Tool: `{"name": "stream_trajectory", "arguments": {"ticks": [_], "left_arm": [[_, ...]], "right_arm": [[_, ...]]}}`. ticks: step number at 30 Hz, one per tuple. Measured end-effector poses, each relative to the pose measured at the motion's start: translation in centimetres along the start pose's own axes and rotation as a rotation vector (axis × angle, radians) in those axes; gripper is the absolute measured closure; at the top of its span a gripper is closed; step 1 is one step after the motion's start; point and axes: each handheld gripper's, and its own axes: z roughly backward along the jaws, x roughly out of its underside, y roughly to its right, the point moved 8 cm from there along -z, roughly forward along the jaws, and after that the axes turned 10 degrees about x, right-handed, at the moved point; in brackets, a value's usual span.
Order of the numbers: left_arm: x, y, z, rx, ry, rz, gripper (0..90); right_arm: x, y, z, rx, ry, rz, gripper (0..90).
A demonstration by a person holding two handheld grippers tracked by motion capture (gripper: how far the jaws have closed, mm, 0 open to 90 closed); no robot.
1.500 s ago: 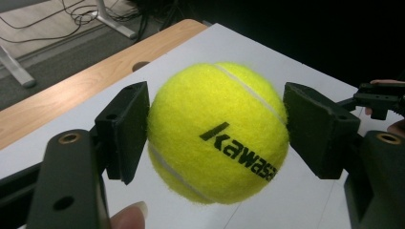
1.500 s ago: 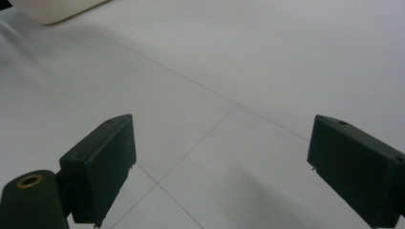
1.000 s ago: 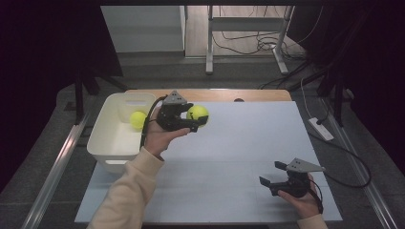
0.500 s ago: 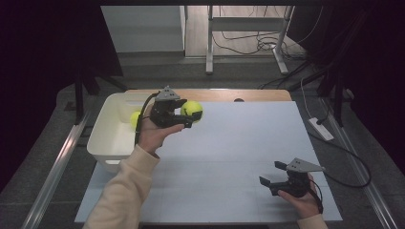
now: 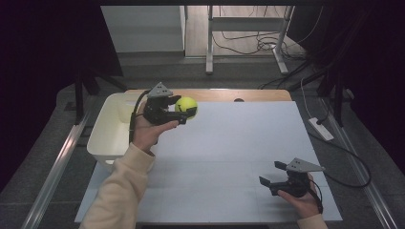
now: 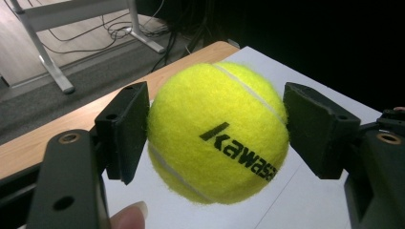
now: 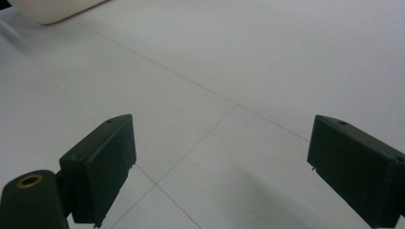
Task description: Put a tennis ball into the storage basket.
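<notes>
High cam: fixed above person's side, looks fwd and down over whole counter [image 5: 229, 157]. Left claw [image 6: 215, 129] cam: very close, rides above counter, faces far edge and floor beyond. Right claw [image 7: 219, 162] cam: low, close to surface, faces across it. All three share the white counter top; high and right cams share the tub [image 7: 52, 9] corner.

A white tub [image 5: 102, 138] sits at the left edge of a white table top [image 5: 239, 152], whose wooden edge [image 5: 248, 95] shows along the far side. Beyond it stand the metal legs of a frame [image 5: 209, 43] with loose cables [image 5: 243, 40] on the floor. A white power strip [image 5: 321, 129] lies to the right.
</notes>
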Motion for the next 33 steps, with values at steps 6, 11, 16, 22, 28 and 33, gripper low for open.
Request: {"name": "stream_trajectory", "arguments": {"ticks": [6, 11, 16, 22, 28, 33], "left_arm": [[-0.2, -0.5, 0.6, -0.013, 0.005, 0.004, 28.1], [-0.1, -1.1, 1.1, -0.033, 0.005, 0.015, 28.0], [0.0, -1.6, 1.8, -0.045, 0.014, 0.023, 28.0], [0.2, -2.2, 2.5, -0.068, 0.013, 0.027, 28.1], [0.4, -2.9, 3.2, -0.097, 0.015, 0.034, 28.1], [0.6, -3.8, 4.0, -0.118, 0.021, 0.048, 28.0]], "right_arm": [[0.0, 0.0, 0.0, -0.002, 0.002, -0.003, 9.1], [0.0, 0.0, 0.0, -0.002, 0.003, -0.004, 9.1], [-0.1, 0.0, 0.0, -0.001, 0.004, -0.006, 9.1], [-0.1, 0.1, 0.0, -0.001, 0.004, -0.005, 9.1], [-0.1, 0.0, 0.0, 0.000, 0.003, -0.004, 9.1], [-0.1, 0.1, 0.0, 0.000, 0.003, -0.003, 9.1]]}}
